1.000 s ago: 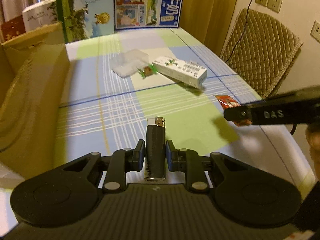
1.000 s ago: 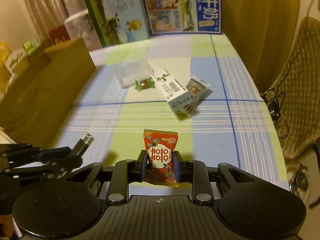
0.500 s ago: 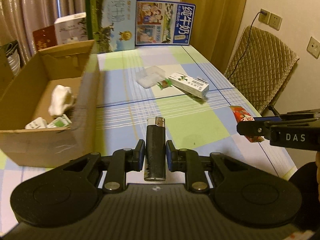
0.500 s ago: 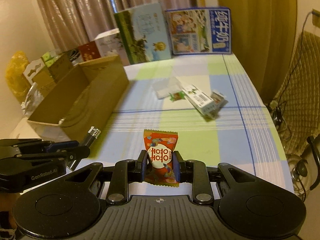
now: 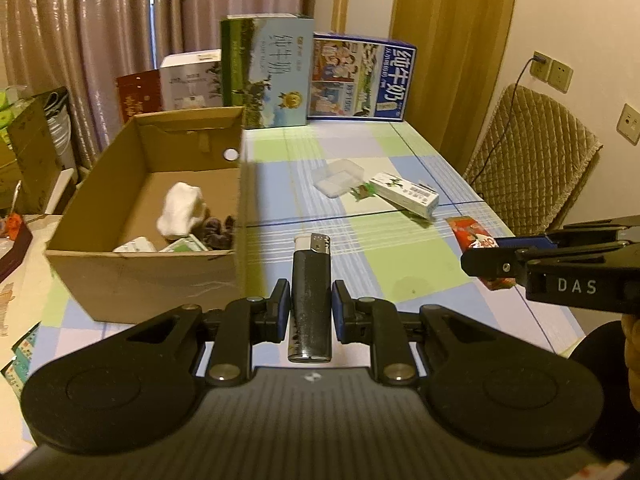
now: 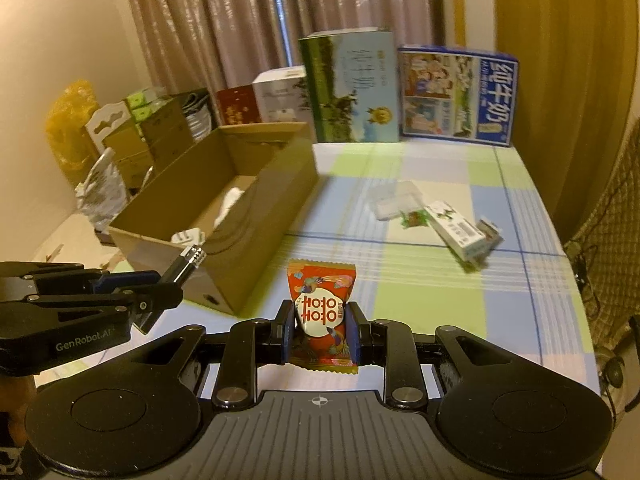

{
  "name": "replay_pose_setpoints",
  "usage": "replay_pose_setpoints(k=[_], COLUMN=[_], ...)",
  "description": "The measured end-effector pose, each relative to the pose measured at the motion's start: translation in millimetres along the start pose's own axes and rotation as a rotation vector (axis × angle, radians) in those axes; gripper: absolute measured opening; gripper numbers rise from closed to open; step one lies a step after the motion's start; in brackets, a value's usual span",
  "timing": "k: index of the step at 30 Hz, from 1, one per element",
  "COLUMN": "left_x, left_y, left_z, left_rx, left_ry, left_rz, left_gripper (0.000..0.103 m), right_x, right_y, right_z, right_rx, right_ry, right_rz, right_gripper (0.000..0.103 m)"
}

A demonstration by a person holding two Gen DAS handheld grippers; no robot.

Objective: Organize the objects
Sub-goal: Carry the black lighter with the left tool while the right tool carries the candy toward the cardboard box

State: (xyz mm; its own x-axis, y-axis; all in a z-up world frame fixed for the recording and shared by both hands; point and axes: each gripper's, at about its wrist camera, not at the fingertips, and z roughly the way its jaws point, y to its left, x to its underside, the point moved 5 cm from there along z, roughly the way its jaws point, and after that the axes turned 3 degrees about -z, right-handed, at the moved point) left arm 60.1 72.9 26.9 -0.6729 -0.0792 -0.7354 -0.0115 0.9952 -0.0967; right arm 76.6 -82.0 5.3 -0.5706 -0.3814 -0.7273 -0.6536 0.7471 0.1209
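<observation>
We see our left gripper (image 5: 310, 306) clamped on a black lighter (image 5: 311, 300) and our right gripper (image 6: 320, 330) clamped on a red candy packet (image 6: 321, 312), both raised above the checked table (image 5: 400, 268) just right of the open cardboard box (image 5: 144, 280). The box holds a white cloth (image 5: 178, 210) and small cartons. Beyond, right of the box, lie a clear plastic case (image 5: 338, 176) and a white carton (image 5: 404, 194).

We see two tall cartons (image 5: 267, 70) (image 5: 362, 76) upright at the table's far edge — one green, one blue. A quilted chair (image 5: 532, 160) stands right of the table; pleated curtains (image 6: 280, 12) hang behind.
</observation>
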Motion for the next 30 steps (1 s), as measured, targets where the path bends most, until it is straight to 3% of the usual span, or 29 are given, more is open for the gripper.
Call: replay_pose_setpoints(k=[18, 30], left_x=[-16.3, -57.2], left_y=[64.5, 123.8], left_z=[-35.5, -26.1], left_rx=[-0.088, -0.138], left_ry=[-0.061, -0.082], left_rz=[-0.049, -0.063], left_gripper=[0.018, 0.018], right_x=[-21.6, -74.7], right_y=[61.0, 98.4], right_z=[26.7, 71.9], right_rx=[-0.083, -0.14], right_ry=[0.004, -0.016], right_rz=[-0.091, -0.116], right_gripper=[0.023, 0.023])
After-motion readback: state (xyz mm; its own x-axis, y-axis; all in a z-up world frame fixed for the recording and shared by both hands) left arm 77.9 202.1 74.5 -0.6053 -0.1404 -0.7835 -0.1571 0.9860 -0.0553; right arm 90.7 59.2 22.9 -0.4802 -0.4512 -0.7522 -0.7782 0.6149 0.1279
